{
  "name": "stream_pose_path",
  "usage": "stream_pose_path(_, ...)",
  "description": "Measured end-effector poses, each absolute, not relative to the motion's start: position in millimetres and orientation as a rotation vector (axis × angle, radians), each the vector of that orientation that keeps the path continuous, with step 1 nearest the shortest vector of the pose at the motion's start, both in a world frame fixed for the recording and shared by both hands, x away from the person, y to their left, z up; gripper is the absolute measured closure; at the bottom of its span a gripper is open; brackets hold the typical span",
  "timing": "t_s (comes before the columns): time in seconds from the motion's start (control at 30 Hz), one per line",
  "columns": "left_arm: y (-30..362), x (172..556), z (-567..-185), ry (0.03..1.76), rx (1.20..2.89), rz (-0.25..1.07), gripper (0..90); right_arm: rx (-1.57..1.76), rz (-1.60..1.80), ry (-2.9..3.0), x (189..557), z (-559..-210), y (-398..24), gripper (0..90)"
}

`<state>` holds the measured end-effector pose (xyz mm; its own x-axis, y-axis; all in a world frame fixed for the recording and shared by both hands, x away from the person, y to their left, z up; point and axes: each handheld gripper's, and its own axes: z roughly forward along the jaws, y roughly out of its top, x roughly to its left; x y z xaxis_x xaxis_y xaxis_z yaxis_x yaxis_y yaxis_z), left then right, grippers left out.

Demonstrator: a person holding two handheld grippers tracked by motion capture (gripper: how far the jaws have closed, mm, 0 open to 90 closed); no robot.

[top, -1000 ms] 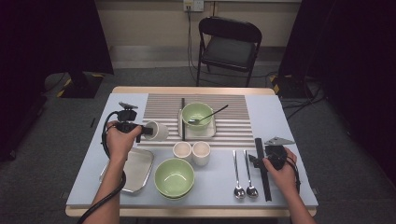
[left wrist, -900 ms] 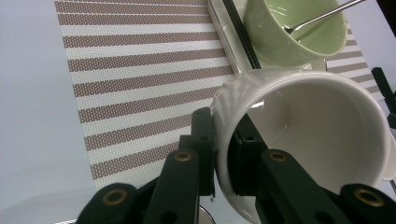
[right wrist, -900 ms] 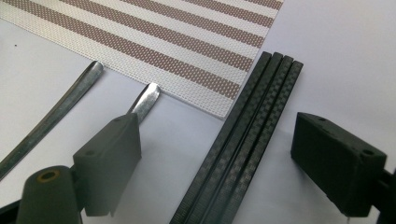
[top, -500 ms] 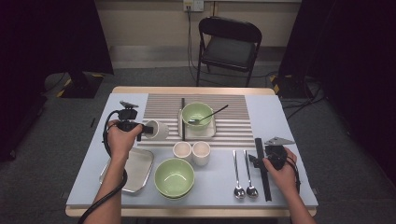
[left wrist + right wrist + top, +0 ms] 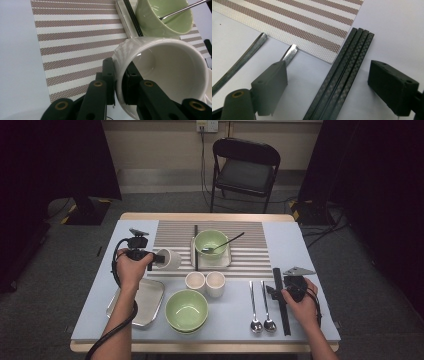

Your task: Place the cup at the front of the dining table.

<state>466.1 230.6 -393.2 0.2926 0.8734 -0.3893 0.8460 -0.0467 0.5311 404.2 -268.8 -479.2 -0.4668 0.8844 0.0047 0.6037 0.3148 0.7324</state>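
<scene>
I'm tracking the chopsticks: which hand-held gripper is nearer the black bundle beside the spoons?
Right. The right hand-held gripper straddles the black chopsticks, open; the left hand-held gripper grips a white cup across the table.

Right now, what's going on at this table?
A person is setting out tableware with two handheld grippers. The left gripper is clamped on the rim of a white cup, held tilted beside the green bowl on the striped mat. The right gripper hangs open astride the black chopsticks, near two spoons.

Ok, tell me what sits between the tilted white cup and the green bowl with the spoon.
In the high view, a black chopstick on the small tray's left edge lies between white cup and green bowl.
</scene>
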Motion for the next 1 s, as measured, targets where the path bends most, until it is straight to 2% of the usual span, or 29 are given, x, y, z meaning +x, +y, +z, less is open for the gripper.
stream_pose_path(1.0,228.1,477.1,-404.1,1.556,1.862,0.04,82.3,1.32,0.955,2.188,404.3,-479.3,-268.9,15.2)
